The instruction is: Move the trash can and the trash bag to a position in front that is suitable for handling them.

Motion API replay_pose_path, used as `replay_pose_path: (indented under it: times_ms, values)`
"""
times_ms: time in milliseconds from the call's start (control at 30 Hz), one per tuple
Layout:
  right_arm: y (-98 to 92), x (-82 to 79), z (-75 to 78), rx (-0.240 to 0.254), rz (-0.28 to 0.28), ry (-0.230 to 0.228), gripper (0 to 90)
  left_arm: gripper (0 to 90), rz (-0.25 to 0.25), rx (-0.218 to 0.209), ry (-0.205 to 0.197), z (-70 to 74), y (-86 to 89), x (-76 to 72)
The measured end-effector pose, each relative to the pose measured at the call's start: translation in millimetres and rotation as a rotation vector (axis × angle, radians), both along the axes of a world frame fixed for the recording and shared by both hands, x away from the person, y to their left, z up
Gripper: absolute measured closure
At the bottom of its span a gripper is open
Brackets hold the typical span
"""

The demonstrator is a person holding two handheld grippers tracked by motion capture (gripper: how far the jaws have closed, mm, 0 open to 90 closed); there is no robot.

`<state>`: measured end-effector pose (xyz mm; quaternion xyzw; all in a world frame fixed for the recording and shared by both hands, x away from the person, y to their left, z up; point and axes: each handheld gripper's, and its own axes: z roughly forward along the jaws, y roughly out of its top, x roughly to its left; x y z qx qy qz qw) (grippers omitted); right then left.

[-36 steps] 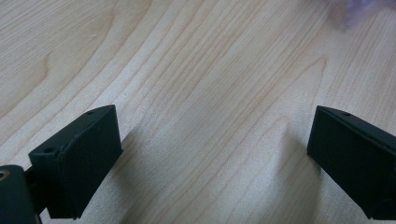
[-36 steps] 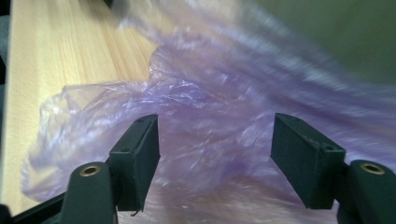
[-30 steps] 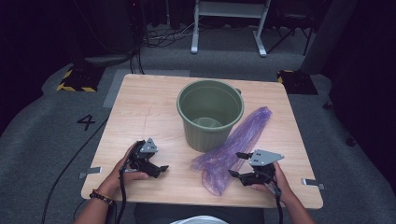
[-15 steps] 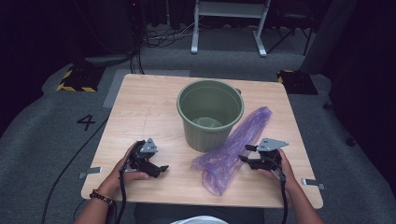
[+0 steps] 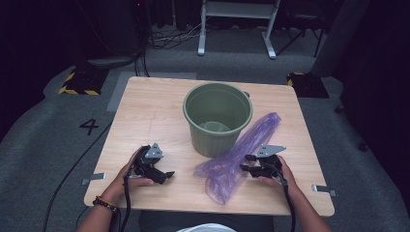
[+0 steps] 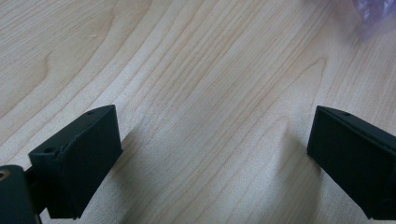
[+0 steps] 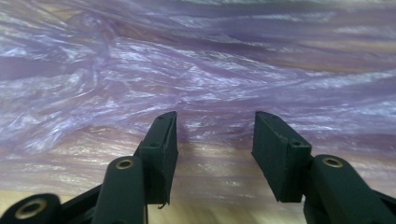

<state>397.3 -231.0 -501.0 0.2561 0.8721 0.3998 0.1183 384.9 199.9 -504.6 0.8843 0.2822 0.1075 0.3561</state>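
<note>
Wooden table: right gripper closing over purple bag.

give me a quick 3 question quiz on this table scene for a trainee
1. True or false: the purple plastic bag lies inside the green bucket.
2. Which gripper is at the bag: left or right?
3. What lies between the left gripper's jaws: A) bag B) bare table C) bucket rim?

Key: 1 false, it lies on the table beside the bucket. 2 right gripper, jaws apart and just been closing over the film. 3 B.
</note>
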Motion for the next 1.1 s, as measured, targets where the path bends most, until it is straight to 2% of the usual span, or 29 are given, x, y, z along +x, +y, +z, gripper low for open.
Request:
replay_pose_path:
  times_ms: [467, 633, 767, 800, 833, 900, 967, 1000, 1033, 1067, 1100]
  values:
    - [32.6, -15.1, -1.3, 0.008, 0.055, -0.005, 49.3, 3.1, -0.002, -0.003, -0.003, -0.1, 5.3, -1.4]
    - [41.7, -17.8, -1.6, 0.004, 0.068, -0.010, 45.0, 3.1, 0.008, -0.002, -0.002, -0.1, 12.4, -1.8]
    - [47.1, -19.0, -0.9, -0.002, 0.092, -0.014, 35.1, 3.1, 0.018, -0.001, -0.003, -0.1, 16.2, -2.7]
    - [47.1, -19.0, -0.9, -0.002, 0.092, -0.014, 35.1, 3.1, 0.022, 0.000, -0.002, 0.0, 16.8, -3.0]
    - [44.1, -21.1, 3.3, 0.025, 0.099, -0.030, 34.1, 3.1, 0.025, -0.001, -0.002, -0.1, 17.4, -3.5]
    - [40.7, -21.9, 6.8, 0.033, 0.097, -0.043, 33.5, 3.1, 0.026, -0.002, -0.003, -0.2, 17.5, -3.6]
    - [30.2, -22.5, 14.6, 0.061, 0.071, -0.063, 32.9, 3.1, 0.028, -0.002, -0.003, -0.2, 17.4, -3.8]
    - [15.7, -21.0, 20.8, 0.072, 0.012, -0.094, 32.4, 3.1, 0.030, -0.002, -0.003, -0.2, 17.4, -3.9]
    - [15.7, -21.0, 20.8, 0.072, 0.012, -0.094, 32.4, 3.1, 0.031, -0.002, -0.003, -0.2, 17.4, -4.1]
    - [7.7, -19.5, 22.9, 0.069, -0.024, -0.110, 32.0, 3.1, 0.034, -0.003, -0.003, -0.2, 17.3, -4.3]
    - [-9.2, -15.1, 25.7, 0.068, -0.100, -0.120, 31.5, 3.1, 0.037, -0.003, -0.003, -0.2, 17.3, -4.6]
